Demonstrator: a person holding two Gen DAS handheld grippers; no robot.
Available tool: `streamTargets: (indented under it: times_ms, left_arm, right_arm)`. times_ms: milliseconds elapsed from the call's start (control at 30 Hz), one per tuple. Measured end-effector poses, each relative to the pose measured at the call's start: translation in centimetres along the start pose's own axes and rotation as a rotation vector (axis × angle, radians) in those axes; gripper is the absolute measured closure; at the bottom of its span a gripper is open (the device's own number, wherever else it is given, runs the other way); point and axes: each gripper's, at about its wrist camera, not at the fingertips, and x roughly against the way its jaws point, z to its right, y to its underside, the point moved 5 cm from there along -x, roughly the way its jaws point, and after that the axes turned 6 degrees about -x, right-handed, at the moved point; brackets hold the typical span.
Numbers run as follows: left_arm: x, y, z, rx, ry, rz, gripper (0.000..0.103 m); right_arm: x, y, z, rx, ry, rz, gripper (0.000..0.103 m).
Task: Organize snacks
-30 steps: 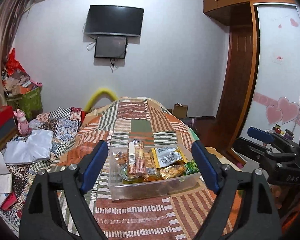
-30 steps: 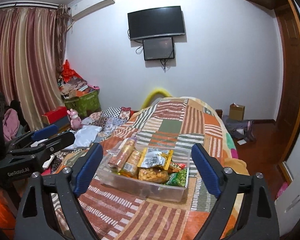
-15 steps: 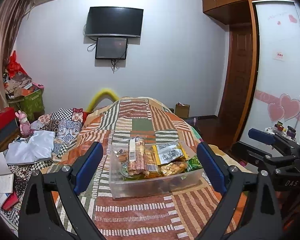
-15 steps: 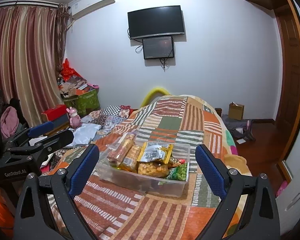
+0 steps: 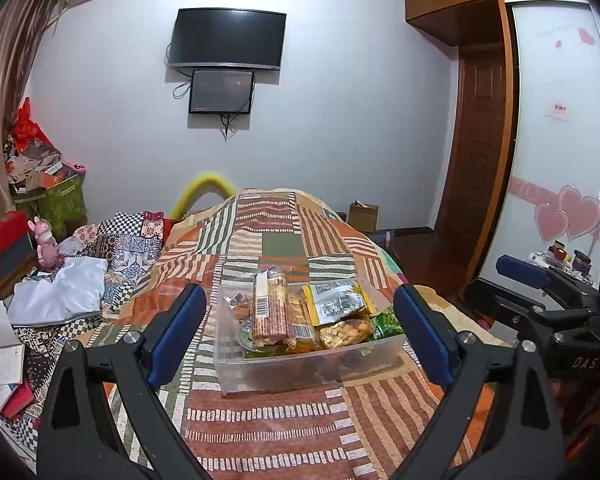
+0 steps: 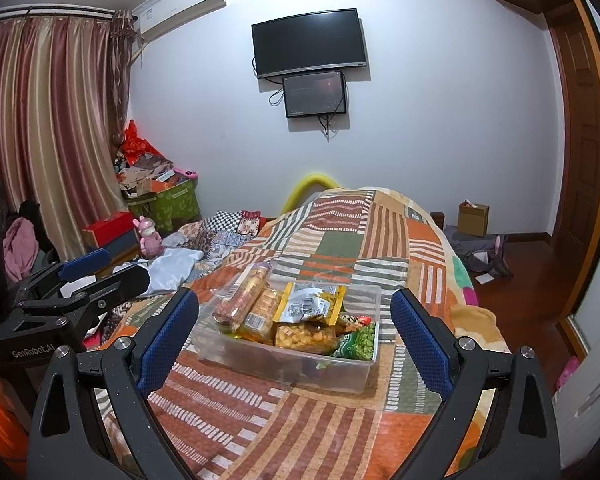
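Both grippers stand wide with nothing between their blue pads: the left gripper (image 5: 300, 332) and the right gripper (image 6: 296, 336) each frame the clear plastic container (image 5: 312, 372) ahead at twelve o'clock, untouched. It rests on the striped patchwork bedspread (image 5: 284, 432), its long axis crosswise in the left view. Inside, a long biscuit pack (image 5: 271, 306) points away toward twelve; at its three o'clock lies a yellow-edged packet (image 5: 336, 302), a green pea bag (image 6: 358, 342) beyond. Farther off hangs a wall television (image 5: 228, 38).

The snack packets (image 5: 300, 312) lie in the container (image 5: 300, 376), which stands on the bed (image 5: 284, 240); behind it, the television (image 5: 228, 38) hangs on the wall.
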Motion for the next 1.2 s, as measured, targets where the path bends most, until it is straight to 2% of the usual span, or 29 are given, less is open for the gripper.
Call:
streamTargets:
  times_ms: [1200]
  left_arm:
    - [-0.36,0.02,0.19,0.008,0.022,-0.018,0.007]
  right_arm:
    - [-0.07,0.00,0.32,-0.007,0.009,0.001,0.007]
